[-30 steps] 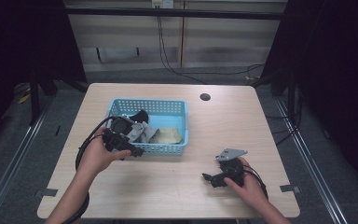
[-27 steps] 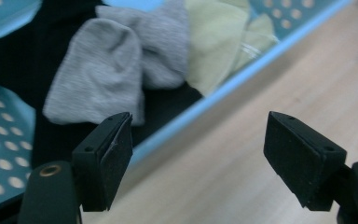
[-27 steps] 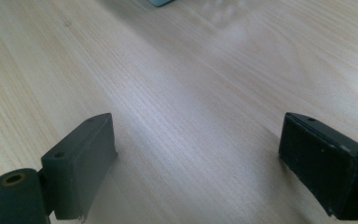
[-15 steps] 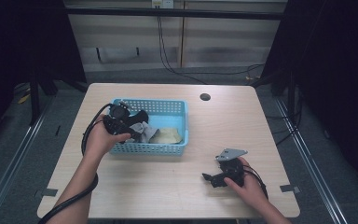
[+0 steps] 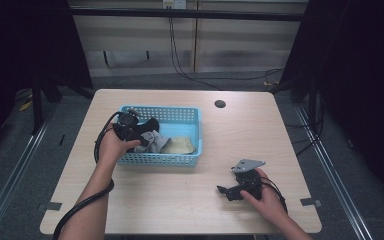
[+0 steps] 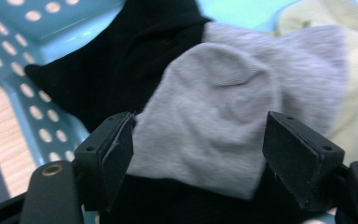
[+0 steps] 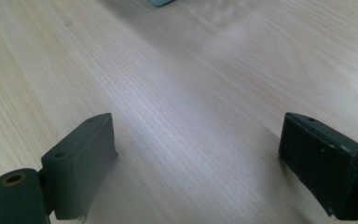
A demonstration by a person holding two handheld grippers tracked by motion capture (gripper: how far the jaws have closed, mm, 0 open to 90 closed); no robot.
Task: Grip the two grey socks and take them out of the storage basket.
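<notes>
Grey sock point(image 6: 223, 126) lies in the blue basket point(image 5: 180, 114), and we see it framed between the spread fingers point(image 6: 116, 154) of the left gripper point(image 6: 200, 158), which stand wide apart on either side of the cloth without pinching it. In the left gripper view, the grey sock rests on top of a black sock point(image 6: 130, 60), whose dark fabric spreads out beneath it and up toward the basket's perforated wall. Just beyond the grey sock, at the upper right of that view, we make out a pale yellow cloth point(image 6: 354, 70) touching its edge.

From above, we find the left gripper point(image 5: 139, 131) held over the left end of the basket, with the left hand point(image 5: 114, 146) at the basket's near left corner and a black cable looping down beside the forearm. The grey sock point(image 5: 152, 141) and the pale yellow cloth point(image 5: 180, 145) lie side by side on the basket floor, the yellow one to the right.

The basket sits toward the left of the bench point(image 5: 190, 200). Well apart from it, near the right front of the bench, the right hand point(image 5: 265, 192) holds the right gripper point(image 5: 227, 191) low over the bare wood. Its fingers point(image 7: 81, 158) are also spread wide, with nothing between them but the wood grain.
</notes>
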